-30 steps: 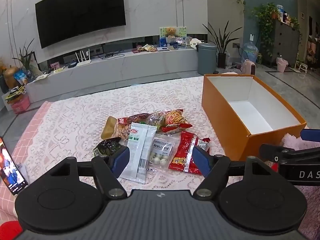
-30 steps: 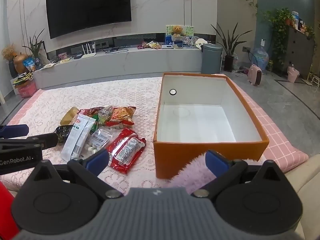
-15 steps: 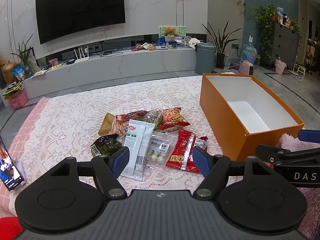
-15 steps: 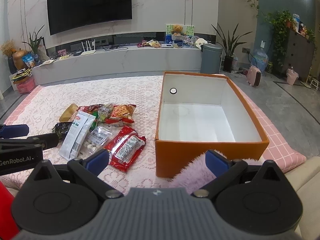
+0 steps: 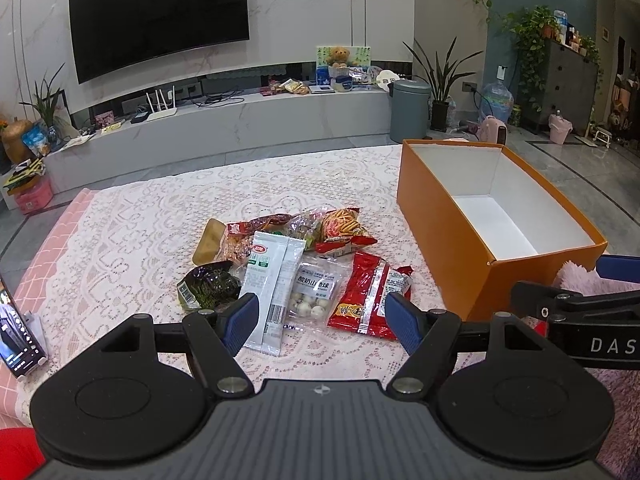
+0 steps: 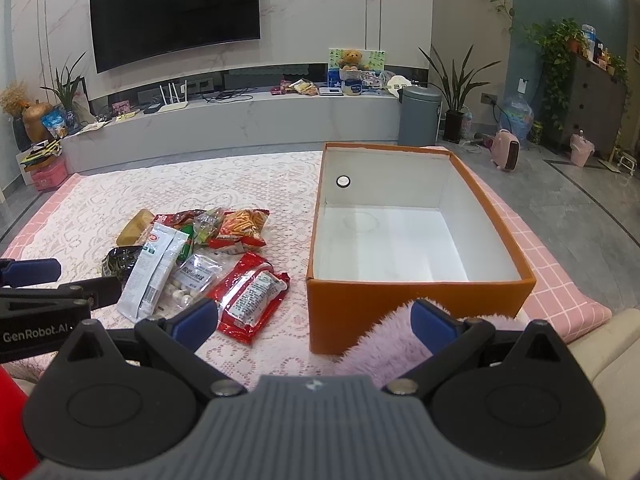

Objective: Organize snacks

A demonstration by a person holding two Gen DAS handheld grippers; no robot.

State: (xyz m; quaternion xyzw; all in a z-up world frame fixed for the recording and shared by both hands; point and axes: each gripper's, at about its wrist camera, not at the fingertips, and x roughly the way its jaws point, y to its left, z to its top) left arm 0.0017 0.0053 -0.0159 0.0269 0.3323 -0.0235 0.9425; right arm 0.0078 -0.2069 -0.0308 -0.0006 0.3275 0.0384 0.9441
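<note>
Your phone [image 5: 18, 330] is cut off by the left edge of the left wrist view. The green bottle [image 6: 185, 245] lies mostly buried under the snack packets. The pink fluffy cushion [image 6: 390, 344] hides the orange box's [image 6: 420, 300] near lower corner. The packet print is too small to read.

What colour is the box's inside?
White inside the orange box; the right wrist view shows it best.

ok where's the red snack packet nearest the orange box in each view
Left wrist view: the red snack packet lies centre-right, just past the left gripper, at the pile's right edge.
Right wrist view: the same packet lies left of centre, beyond the right gripper.
Shared landmark: the orange box, to the packet's right in both.
</note>
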